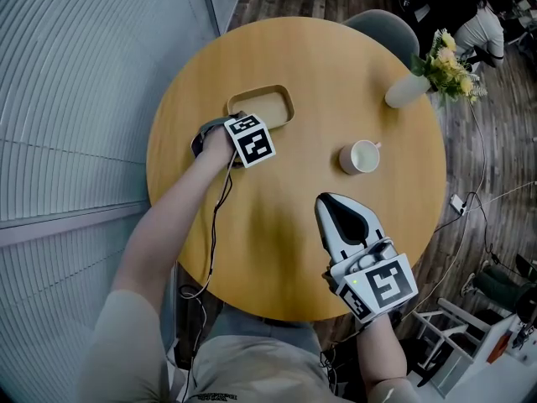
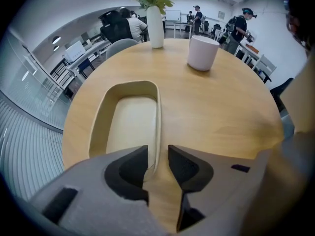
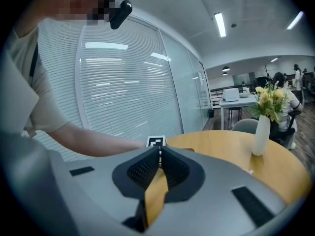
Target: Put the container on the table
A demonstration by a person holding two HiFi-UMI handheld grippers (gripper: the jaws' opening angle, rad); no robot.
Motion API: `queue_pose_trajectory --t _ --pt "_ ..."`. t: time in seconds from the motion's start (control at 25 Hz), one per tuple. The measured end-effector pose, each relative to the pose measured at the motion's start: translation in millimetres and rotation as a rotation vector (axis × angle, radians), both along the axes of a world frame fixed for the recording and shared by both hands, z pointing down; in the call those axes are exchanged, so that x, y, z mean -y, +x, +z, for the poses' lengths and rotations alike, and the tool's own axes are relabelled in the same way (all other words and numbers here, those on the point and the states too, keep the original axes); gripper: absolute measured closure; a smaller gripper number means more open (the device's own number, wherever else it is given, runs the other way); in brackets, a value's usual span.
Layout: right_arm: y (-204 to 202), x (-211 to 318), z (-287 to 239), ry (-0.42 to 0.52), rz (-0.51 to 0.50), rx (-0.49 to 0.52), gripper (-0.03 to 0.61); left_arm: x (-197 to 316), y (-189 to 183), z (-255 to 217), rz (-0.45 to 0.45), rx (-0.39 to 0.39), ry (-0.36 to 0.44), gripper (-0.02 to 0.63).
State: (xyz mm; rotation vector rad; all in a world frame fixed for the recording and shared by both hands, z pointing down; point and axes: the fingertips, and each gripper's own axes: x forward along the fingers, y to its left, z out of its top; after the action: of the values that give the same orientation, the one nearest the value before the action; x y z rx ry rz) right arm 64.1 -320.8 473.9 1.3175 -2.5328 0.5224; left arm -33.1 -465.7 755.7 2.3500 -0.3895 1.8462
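Observation:
The container is a shallow, oblong, beige tray that rests flat on the round wooden table, towards its far left. My left gripper points steeply down at the tray's near end, mostly hidden under its marker cube. In the left gripper view the container has its right rim running between the jaws of my left gripper; they stand apart and do not press on it. My right gripper hovers over the table's near right part, its jaws together and nothing in them.
A white cup stands right of the middle. A white vase with yellow flowers is at the far right edge. A grey chair sits behind the table. Blinds line the left side.

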Motion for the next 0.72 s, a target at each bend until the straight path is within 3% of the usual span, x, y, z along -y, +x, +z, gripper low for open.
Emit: queue_pose_trajectory --t 0.28,0.52,0.72 --pt "-2.8 0.3 -23.8 0.037 0.013 0.008 0.546 4.0 -13.5 -52.5 -0.086 -0.087 0.075 0.469" --pt "0.1 -2.5 -50.6 0.090 0.043 -0.014 0.545 3.3 -22.8 -130.1 -0.199 -0.260 0.201 0.471" --pt "0.3 -5.5 -77.8 0.137 0.065 -0.001 0.546 -10.4 -29.0 -207.6 -0.229 -0.402 0.343 0.483"
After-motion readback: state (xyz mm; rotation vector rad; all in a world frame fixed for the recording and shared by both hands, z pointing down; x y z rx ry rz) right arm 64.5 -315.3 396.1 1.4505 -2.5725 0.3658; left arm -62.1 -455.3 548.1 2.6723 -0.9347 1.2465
